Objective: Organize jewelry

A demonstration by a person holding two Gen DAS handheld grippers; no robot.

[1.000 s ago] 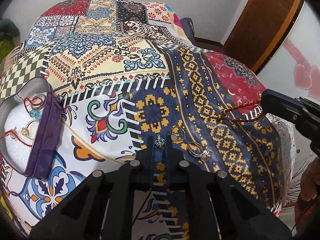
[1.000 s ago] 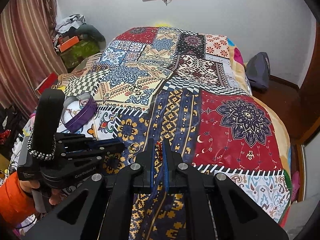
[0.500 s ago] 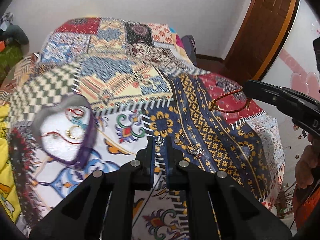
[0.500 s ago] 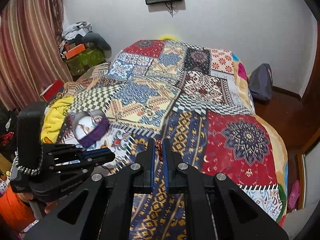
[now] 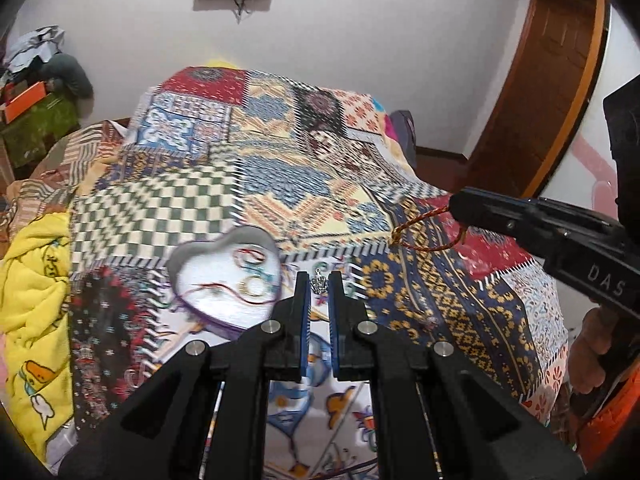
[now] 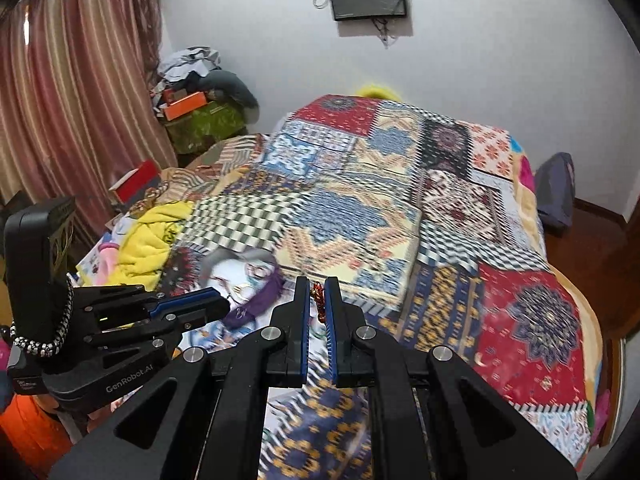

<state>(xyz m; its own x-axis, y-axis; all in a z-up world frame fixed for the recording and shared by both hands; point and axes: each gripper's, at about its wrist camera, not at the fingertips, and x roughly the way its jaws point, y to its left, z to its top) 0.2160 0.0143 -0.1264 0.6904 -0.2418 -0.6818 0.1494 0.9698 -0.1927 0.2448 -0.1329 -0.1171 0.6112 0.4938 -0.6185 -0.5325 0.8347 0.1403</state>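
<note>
My left gripper (image 5: 319, 280) is shut on a small silver crown charm (image 5: 318, 282), held above the patchwork bedspread just right of the heart-shaped purple jewelry box (image 5: 224, 276). The box holds red cords and gold rings on white foam. My right gripper (image 6: 318, 294) is shut on a red-and-gold braided cord bracelet (image 6: 319, 300); in the left wrist view the bracelet (image 5: 424, 232) hangs as a loop from that gripper (image 5: 454, 206). The box also shows in the right wrist view (image 6: 248, 280), beyond the left gripper (image 6: 224, 306).
The patchwork bedspread (image 5: 280, 184) covers the bed. A yellow blanket (image 5: 32, 292) lies at its left edge. A ring (image 5: 430, 322) lies on the blue-gold patch. A wooden door (image 5: 536, 80) stands right; clutter and curtains (image 6: 60, 100) stand left.
Both grippers have lifted away from the bedspread with their pieces held. The jewelry box now sits closer to the centre of the left wrist view, next to the left fingertips.
</note>
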